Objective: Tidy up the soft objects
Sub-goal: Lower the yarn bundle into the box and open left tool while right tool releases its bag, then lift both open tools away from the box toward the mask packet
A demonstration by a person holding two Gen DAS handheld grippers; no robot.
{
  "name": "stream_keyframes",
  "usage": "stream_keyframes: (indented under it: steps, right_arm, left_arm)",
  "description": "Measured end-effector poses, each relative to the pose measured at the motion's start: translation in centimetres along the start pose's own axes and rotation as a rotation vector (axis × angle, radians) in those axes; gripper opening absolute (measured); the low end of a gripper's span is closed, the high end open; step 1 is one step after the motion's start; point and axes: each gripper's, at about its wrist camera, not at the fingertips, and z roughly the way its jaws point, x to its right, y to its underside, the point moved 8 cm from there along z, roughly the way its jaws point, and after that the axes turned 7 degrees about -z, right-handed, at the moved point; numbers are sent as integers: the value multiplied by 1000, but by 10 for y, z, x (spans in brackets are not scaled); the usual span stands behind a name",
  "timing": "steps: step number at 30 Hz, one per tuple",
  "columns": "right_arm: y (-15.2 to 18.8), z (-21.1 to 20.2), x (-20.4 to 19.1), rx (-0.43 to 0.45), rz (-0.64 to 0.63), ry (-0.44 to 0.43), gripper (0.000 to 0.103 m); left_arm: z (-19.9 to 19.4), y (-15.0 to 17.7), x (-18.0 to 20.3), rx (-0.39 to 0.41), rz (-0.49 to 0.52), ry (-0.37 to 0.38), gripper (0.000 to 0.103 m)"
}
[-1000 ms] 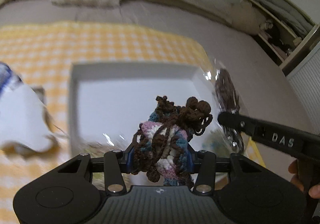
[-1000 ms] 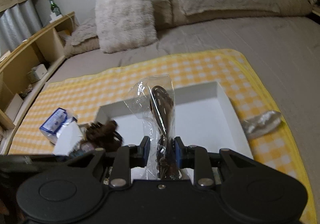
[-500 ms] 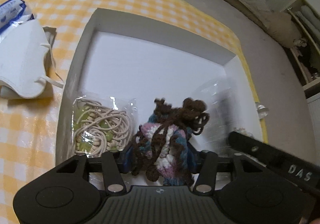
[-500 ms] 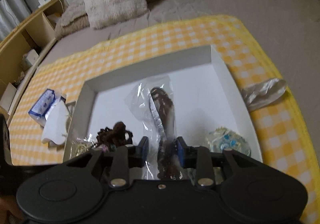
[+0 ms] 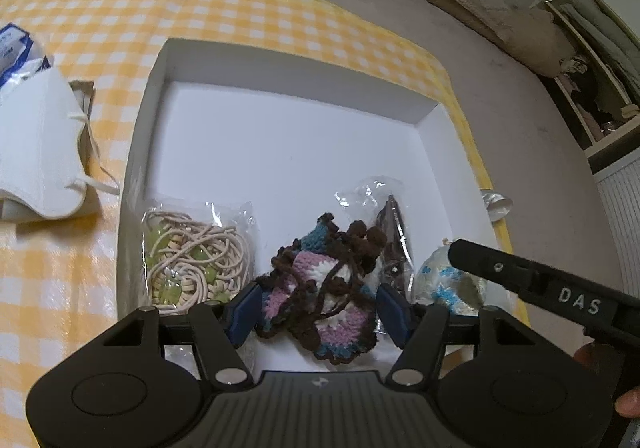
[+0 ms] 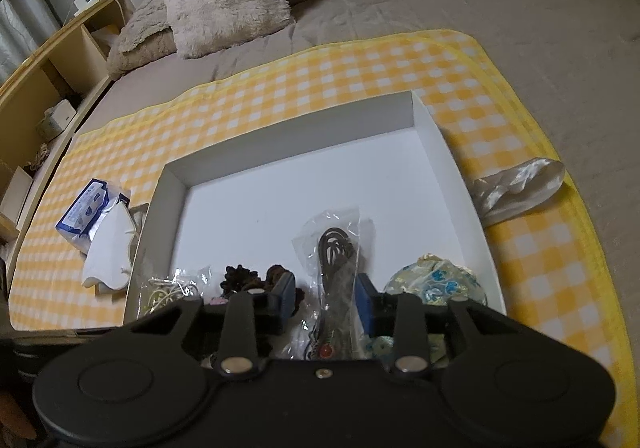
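A white shallow box [image 5: 280,96] lies on a yellow checked cloth [image 5: 240,16]. My left gripper [image 5: 318,308] is low inside it, jaws opening. A crocheted pink, blue and brown piece [image 5: 320,288] rests on the box floor between its pads, with a gap on each side. My right gripper [image 6: 326,298] is beside it in the box [image 6: 280,140], jaws closing. A clear bag of dark hair ties [image 6: 336,252] stands between its pads, with a gap still on the left side.
In the box also lie a bag of beige hair ties [image 5: 192,260] and a cream and blue pouch [image 6: 432,280]. Left of the box are a white mask [image 5: 36,144] and a blue tissue pack [image 6: 86,208]. A white satin cloth [image 6: 516,188] lies right of it.
Both grippers sank into the box. The left jaws spread and let the crocheted piece settle on the floor. The right jaws widened around the bag of dark ties.
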Motion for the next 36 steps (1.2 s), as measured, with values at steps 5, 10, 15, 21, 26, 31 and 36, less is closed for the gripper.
stream_keyframes:
  steps: [5, 10, 15, 21, 26, 31, 36]
  right_arm:
    - [2, -10, -4, 18, -23, 4, 41]
    - [3, -28, -4, 55, -28, 0, 46]
    - [3, -48, -6, 103, -42, 13, 52]
    - [6, -68, -10, 149, -51, 30, 59]
    - [12, -82, -14, 181, -81, 54, 70]
    - [21, -94, -17, 207, -85, 68, 83]
    - [29, -102, -22, 230, -87, 80, 94]
  left_arm:
    - [-18, -1, 6, 29, 42, 14, 65]
    - [-38, 2, 10, 58, 78, 22, 66]
    - [-57, 3, 12, 102, 121, 11, 71]
    - [-80, 5, 9, 156, 160, -12, 77]
    - [-97, 6, 5, 205, 201, -30, 86]
    - [-110, 8, -2, 247, 224, -57, 96]
    - [-120, 11, -5, 278, 258, -79, 103]
